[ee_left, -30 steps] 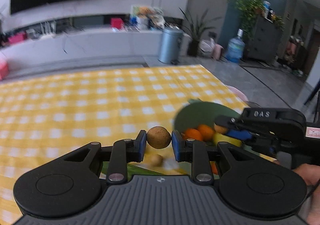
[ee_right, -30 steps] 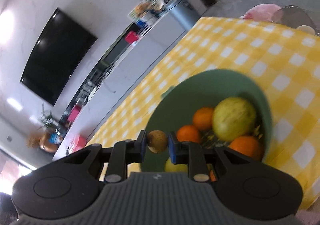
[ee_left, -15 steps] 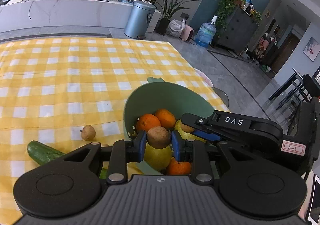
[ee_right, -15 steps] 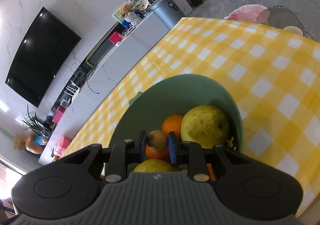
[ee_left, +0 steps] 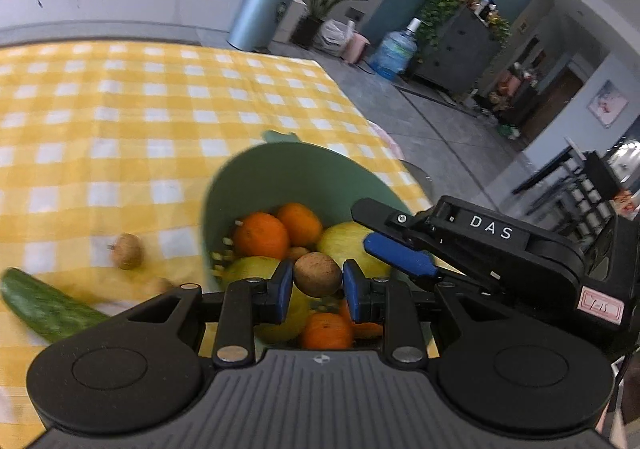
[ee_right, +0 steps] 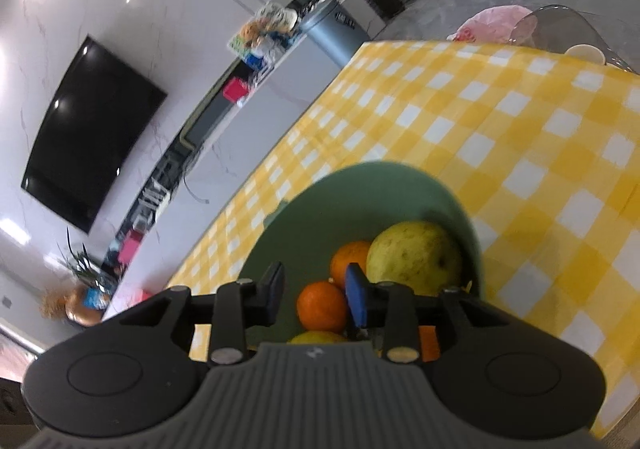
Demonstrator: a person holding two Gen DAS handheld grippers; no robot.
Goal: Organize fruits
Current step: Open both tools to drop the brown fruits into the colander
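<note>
A green bowl (ee_left: pixel 300 169) on the yellow checked cloth holds several oranges (ee_left: pixel 262 235) and yellow-green pears (ee_left: pixel 348 237). Just above its fruit, my left gripper (ee_left: pixel 318 285) is shut on a small brown round fruit (ee_left: pixel 318 274). Another small brown fruit (ee_left: pixel 296 252) lies inside among the oranges. From the right, my right gripper (ee_left: pixel 400 245) reaches over the bowl. In the right wrist view its jaws are opening, and this right gripper (ee_right: pixel 314 295) has nothing between its pads, only an orange (ee_right: pixel 322 306) and a large pear (ee_right: pixel 414 263) in the bowl (ee_right: pixel 360 193) below.
A further small brown fruit (ee_left: pixel 127 250) and a green cucumber (ee_left: pixel 44 307) lie on the cloth left of the bowl. The table edge (ee_left: pixel 384 129) runs just behind and right of the bowl. A chair with a pink cushion (ee_right: pixel 500 19) stands beyond the table corner.
My left gripper has carried its brown fruit over the bowl and tipped downward. My right gripper has let go of its small brown fruit, which is gone from between its jaws.
</note>
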